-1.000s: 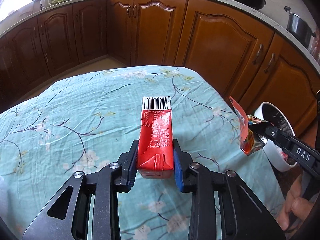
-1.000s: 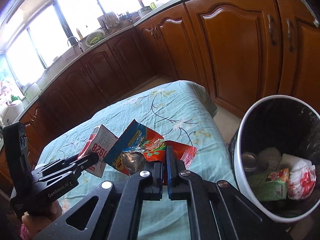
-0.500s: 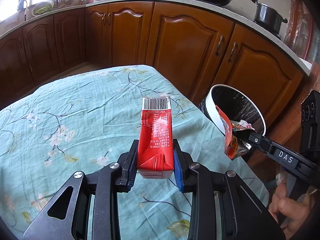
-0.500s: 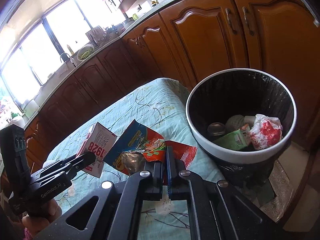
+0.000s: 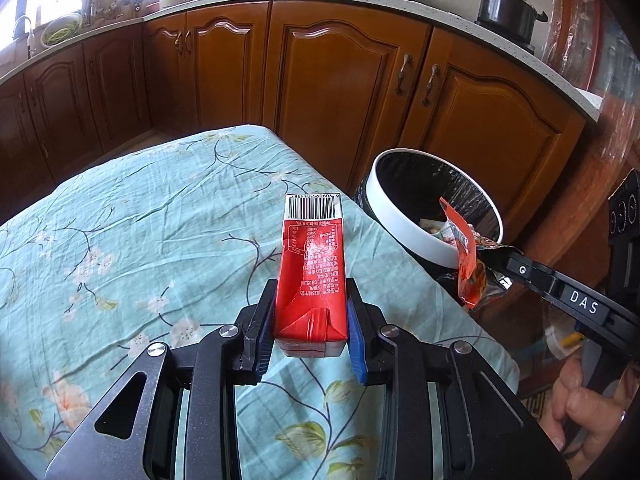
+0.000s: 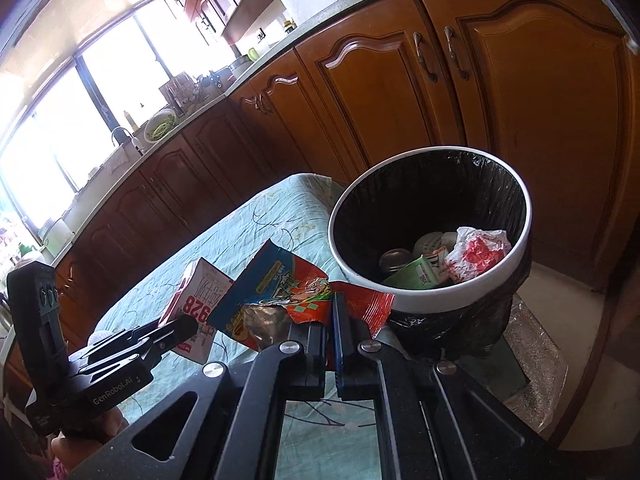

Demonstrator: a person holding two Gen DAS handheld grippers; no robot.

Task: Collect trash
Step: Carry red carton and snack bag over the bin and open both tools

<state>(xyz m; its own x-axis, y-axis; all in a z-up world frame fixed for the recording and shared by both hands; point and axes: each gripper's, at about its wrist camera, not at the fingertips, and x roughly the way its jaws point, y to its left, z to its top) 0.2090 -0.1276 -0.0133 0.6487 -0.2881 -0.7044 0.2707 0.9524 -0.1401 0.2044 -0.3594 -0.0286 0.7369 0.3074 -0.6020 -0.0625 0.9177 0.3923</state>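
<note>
My left gripper [image 5: 310, 320] is shut on a red and white drink carton [image 5: 314, 264], held above the table's right end; the carton also shows in the right wrist view [image 6: 198, 306]. My right gripper [image 6: 330, 316] is shut on a crumpled red and blue snack wrapper [image 6: 280, 292], held beside the near rim of the white trash bin [image 6: 520, 248]. The bin has a black liner and holds several pieces of trash. In the left wrist view the wrapper [image 5: 466, 256] hangs at the bin's [image 5: 400, 228] right rim.
The table with a teal floral cloth [image 5: 140, 240] lies below both grippers. Wooden kitchen cabinets [image 5: 340, 92] stand behind the bin. A pot [image 5: 506, 12] and a wok sit on the counter above.
Both grippers have moved right toward the bin with their loads. The bin now looks nearer and larger, and the wrapper sits at its rim.
</note>
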